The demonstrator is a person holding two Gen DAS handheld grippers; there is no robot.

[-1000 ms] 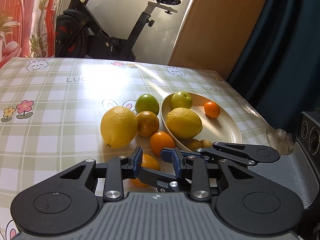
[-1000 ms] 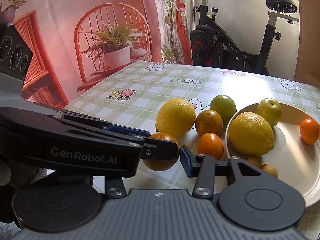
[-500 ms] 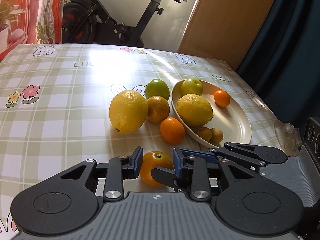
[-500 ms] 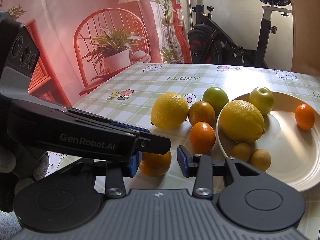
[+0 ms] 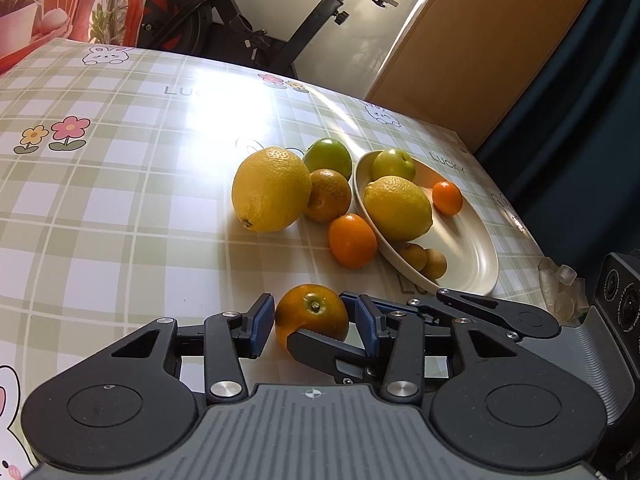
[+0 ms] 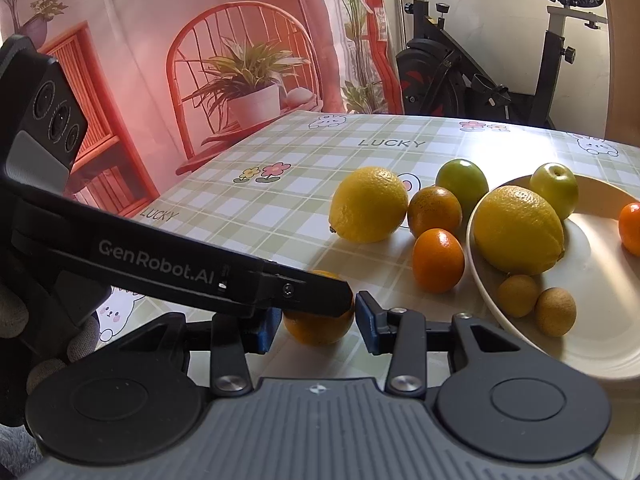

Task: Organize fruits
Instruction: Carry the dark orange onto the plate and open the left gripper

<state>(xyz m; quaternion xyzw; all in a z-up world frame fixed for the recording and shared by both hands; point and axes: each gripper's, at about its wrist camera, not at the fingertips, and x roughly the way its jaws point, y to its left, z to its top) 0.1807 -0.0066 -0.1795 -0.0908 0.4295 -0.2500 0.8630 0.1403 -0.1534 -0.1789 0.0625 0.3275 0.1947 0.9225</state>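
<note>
In the left wrist view, an orange is seen lying on the checked tablecloth between the blue pads of the left gripper. Its jaws have just been opening, and a narrow gap is seen on either side of the fruit, so nothing is pinched. One finger of the right gripper is laid across the front of the orange. Farther back, a large lemon, a second orange, a green fruit and a small tangerine are grouped beside a cream plate.

In the right wrist view, the same orange is framed between the right gripper's pads, which are spread slightly and held clear of it. The left gripper's finger is crossed over its top. A gloved hand is visible at the left edge. On the plate are a lemon, a green apple and two small brown fruits.
</note>
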